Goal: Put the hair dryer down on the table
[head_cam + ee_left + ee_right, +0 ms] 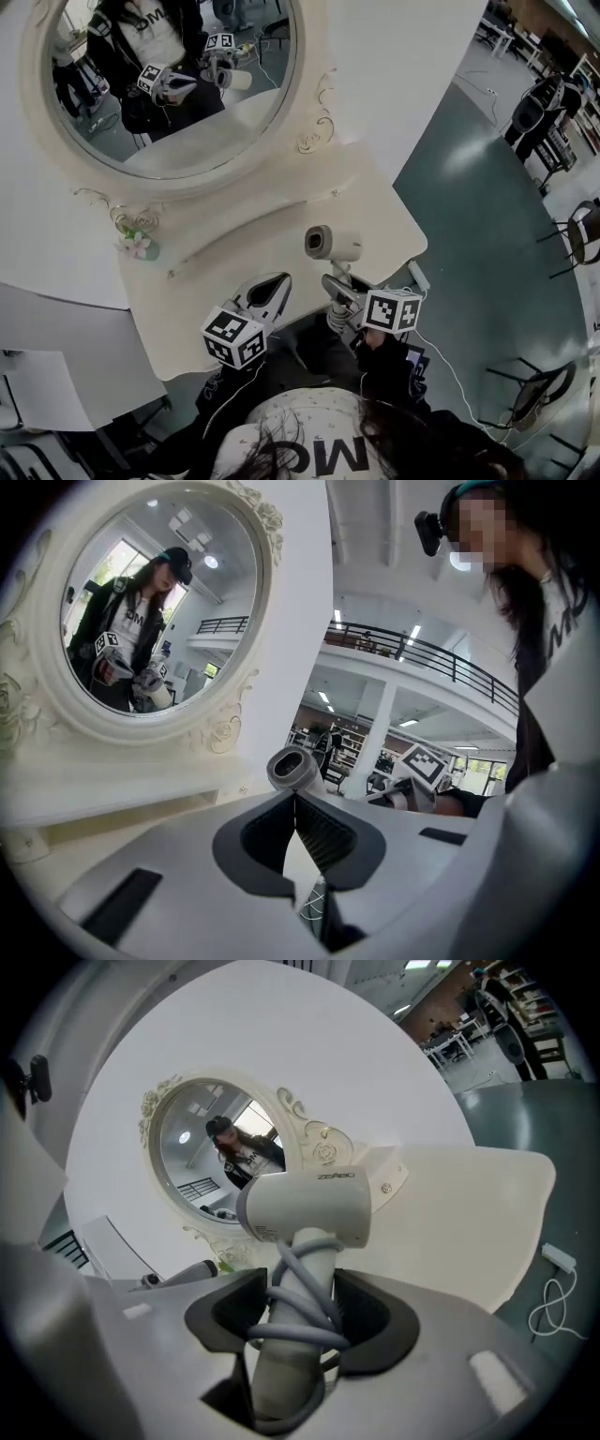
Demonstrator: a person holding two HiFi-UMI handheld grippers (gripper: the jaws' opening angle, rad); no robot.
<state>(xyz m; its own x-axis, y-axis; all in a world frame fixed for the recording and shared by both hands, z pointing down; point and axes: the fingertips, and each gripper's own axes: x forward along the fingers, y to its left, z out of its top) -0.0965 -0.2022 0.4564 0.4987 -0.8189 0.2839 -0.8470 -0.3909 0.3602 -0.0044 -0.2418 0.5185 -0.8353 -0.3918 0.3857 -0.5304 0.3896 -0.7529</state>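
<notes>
A white hair dryer [330,244] stands upright over the front right part of the cream dressing table [234,230], its grey cord wound round the handle. My right gripper [339,292] is shut on that handle from below. In the right gripper view the dryer's head [305,1206] sits just above the jaws, which clamp the handle and cord in the right gripper [300,1314]. My left gripper [267,292] hangs just left of it at the table's front edge, its pads meeting with nothing between them. From the left gripper [296,803] the dryer's nozzle [293,769] shows close ahead.
A round ornate mirror [169,84] stands at the table's back and reflects the person and both grippers. A small flower ornament [137,244] sits at the mirror's base. A white plug and cable [418,277] lie on the floor to the right. Chairs [581,230] stand farther right.
</notes>
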